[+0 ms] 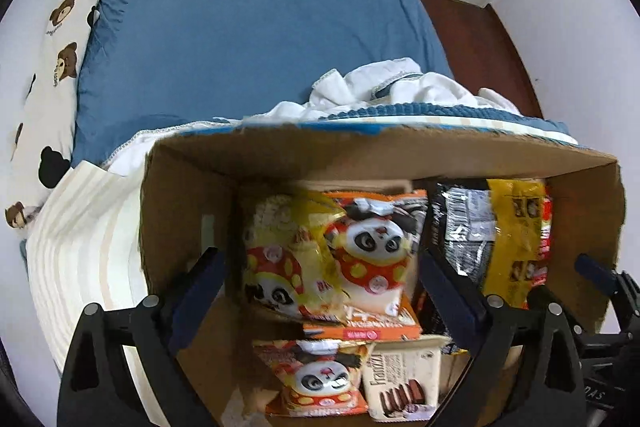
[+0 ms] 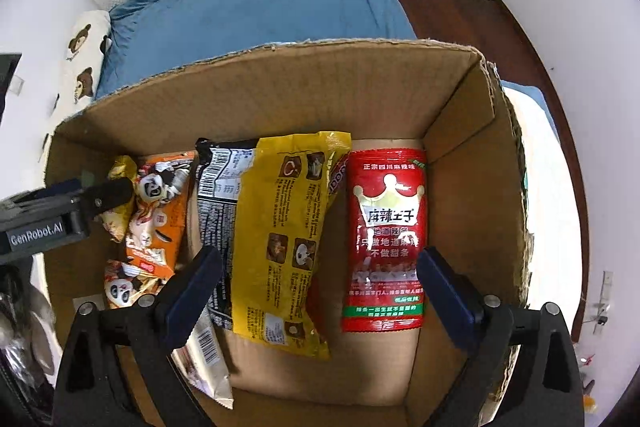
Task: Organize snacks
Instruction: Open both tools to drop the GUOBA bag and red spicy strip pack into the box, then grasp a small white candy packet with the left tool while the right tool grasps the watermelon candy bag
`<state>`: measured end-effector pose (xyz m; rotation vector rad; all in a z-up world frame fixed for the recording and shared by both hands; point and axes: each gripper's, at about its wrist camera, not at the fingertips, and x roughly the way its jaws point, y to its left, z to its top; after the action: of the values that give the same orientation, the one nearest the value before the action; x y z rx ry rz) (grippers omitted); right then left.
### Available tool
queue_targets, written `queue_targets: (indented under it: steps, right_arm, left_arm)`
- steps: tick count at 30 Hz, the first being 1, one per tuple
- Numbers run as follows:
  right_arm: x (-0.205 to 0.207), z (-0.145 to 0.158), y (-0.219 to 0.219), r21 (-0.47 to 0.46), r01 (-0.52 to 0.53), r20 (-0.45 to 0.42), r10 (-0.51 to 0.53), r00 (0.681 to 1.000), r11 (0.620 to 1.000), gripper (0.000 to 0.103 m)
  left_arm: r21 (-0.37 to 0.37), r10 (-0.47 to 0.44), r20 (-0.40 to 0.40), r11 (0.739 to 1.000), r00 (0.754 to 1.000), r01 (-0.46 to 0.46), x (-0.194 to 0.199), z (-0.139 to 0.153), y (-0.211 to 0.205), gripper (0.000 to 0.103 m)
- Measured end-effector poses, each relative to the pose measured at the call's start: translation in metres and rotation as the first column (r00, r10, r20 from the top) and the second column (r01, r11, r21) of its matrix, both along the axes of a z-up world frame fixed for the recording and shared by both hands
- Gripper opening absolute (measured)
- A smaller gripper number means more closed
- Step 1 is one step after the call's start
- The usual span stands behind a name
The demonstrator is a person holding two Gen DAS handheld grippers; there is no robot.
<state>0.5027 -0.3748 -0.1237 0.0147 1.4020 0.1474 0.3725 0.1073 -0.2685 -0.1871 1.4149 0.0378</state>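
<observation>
An open cardboard box (image 1: 360, 155) (image 2: 280, 95) holds the snacks. In the left wrist view, orange and yellow panda packs (image 1: 372, 247) lie in its left half beside a white Franzzi biscuit pack (image 1: 404, 379). My left gripper (image 1: 320, 287) hangs open over them, its pads touching nothing. In the right wrist view a yellow packet (image 2: 288, 235) lies across a black one (image 2: 218, 195), and a red spicy-strip packet (image 2: 386, 239) lies flat to their right. My right gripper (image 2: 320, 267) stands open above the yellow and red packets, holding nothing. The left gripper's fingers (image 2: 108, 193) show at the left of the box.
The box rests on a bed with a blue cover (image 1: 248, 27). A bear-print pillow (image 1: 60, 47) lies at the left. Crumpled white cloth (image 1: 380, 87) sits behind the box. A striped cloth (image 1: 80, 247) lies left of it. Dark wooden floor (image 2: 448, 19) and white doors are at the right.
</observation>
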Motion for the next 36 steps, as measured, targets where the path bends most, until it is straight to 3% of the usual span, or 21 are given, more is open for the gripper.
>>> queue_targets:
  steps: [10,17,28,36]
  right_arm:
    - [-0.047,0.027,-0.003,0.052,0.008,0.057,-0.011,0.998,0.999,0.100]
    - [-0.091,0.056,-0.005,0.067,0.018,0.141,-0.028,0.990,0.998,0.099]
    - [-0.168,0.105,-0.007,0.046,-0.018,0.261,0.005,0.965,0.999,0.099]
    - [-0.233,0.113,-0.015,0.108,-0.034,0.240,0.007,0.971,0.994,0.099]
  left_arm:
    - [-0.012,-0.007,0.132,1.000,0.991,0.009,-0.056,0.037,-0.021,0.099]
    - [0.045,-0.033,0.242,0.999,0.970,0.023,-0.107,0.064,-0.036,0.099]
    - [0.024,-0.003,0.334,1.000,0.943,-0.006,-0.187,0.098,-0.042,0.099]
    - [0.013,0.019,0.344,1.000,0.939,-0.025,-0.253,0.106,-0.046,0.099]
